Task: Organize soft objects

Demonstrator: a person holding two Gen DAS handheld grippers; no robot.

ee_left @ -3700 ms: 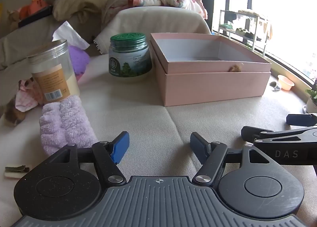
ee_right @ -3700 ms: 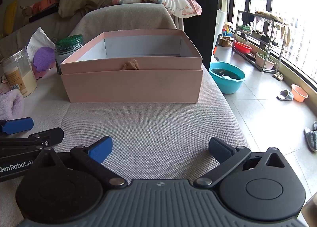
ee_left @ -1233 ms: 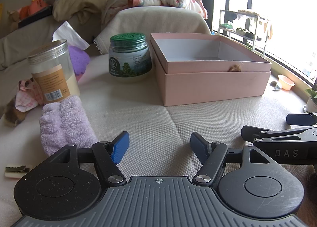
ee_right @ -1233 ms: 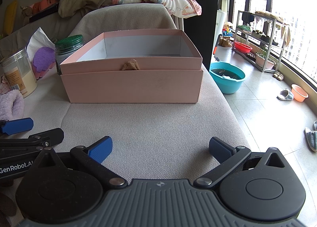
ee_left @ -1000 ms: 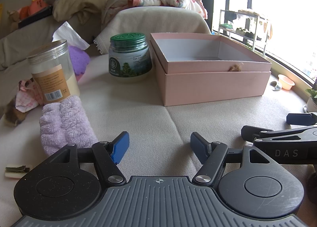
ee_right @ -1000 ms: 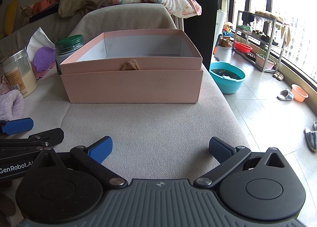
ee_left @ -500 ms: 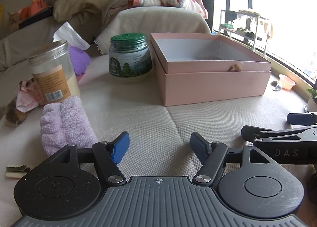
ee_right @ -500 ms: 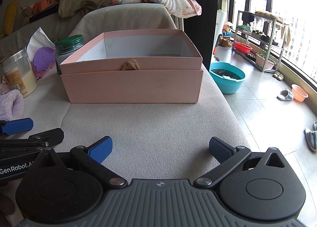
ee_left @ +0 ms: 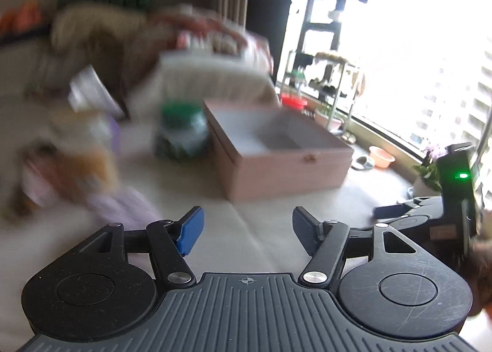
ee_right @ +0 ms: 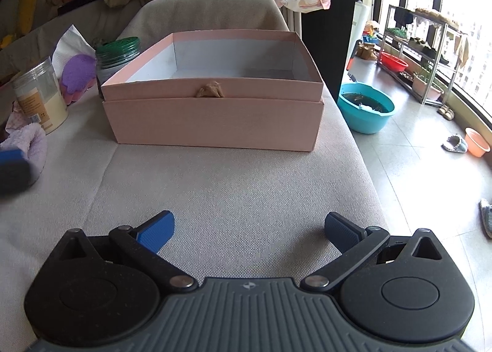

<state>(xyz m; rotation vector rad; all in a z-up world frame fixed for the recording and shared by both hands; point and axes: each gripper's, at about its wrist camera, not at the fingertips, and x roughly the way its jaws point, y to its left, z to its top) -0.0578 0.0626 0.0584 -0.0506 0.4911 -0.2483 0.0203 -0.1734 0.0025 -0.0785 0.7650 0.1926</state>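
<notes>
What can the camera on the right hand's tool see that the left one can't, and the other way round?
Only the right wrist view shows the teal basin on the floor and its own right tool, open and empty. Only the left wrist view shows the left tool, closing on nothing, and a green light on the other device. Both show the pink box, the green-lidded jar and the lilac towel.

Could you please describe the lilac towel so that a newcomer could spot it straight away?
Start at the pink box on the beige cushion. Look left, past the clear jar with the orange label. The towel lies rolled just in front of that jar: the only fluffy lilac thing there, paler than the smooth purple piece behind.
</notes>
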